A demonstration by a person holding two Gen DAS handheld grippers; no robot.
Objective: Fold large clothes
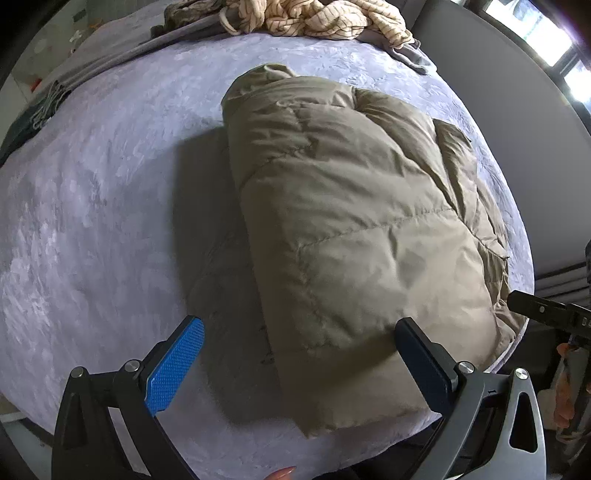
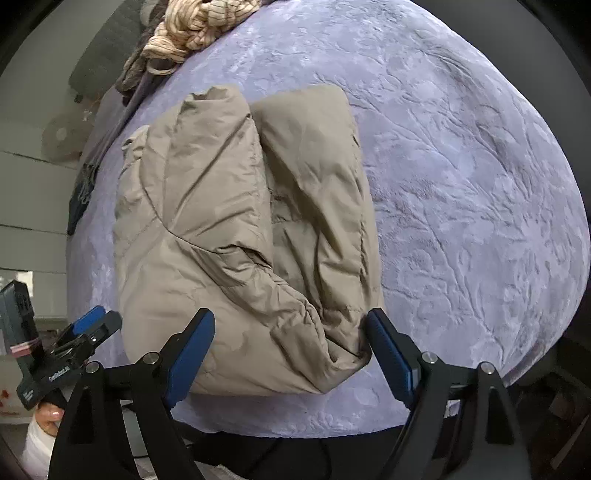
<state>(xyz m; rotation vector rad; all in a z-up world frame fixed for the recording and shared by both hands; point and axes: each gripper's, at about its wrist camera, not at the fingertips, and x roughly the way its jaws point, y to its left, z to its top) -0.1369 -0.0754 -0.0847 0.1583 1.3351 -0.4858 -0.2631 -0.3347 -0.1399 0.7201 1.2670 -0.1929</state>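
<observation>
Folded khaki quilted puffer jacket [image 1: 351,221] lies on the lavender plush bed cover [image 1: 92,221], filling the centre and right of the left wrist frame. Its right edge sits close to the bed's edge; wide bare cover stays open to the left. In the right wrist frame the open cover lies to the right [image 2: 461,184], the jacket [image 2: 221,240] centre-left.

Jacket fabric matte, puffy, stitched in slanting seams, creased. Two padded rolls side by side, a sleeve fold draped across the near end. Cover is embossed velvet with a crushed pattern.

Left gripper [image 1: 299,332]: jaws spread fully wide, blue textured pad [image 1: 177,365] over bare cover, the other finger above the jacket's near corner. Nothing clamped.

Right gripper [image 2: 290,332]: jaws wide, straddling the jacket's near end. The right pad [image 2: 388,354] is at the cloth's edge; the left one [image 2: 192,354] overlaps the fabric. No pinch visible.

Cream striped crumpled cloth [image 1: 314,18] heaped at the top of the frame, on grey fabric [image 1: 110,55]. Dark fringed cloth [image 1: 44,107] at the upper left edge.
</observation>
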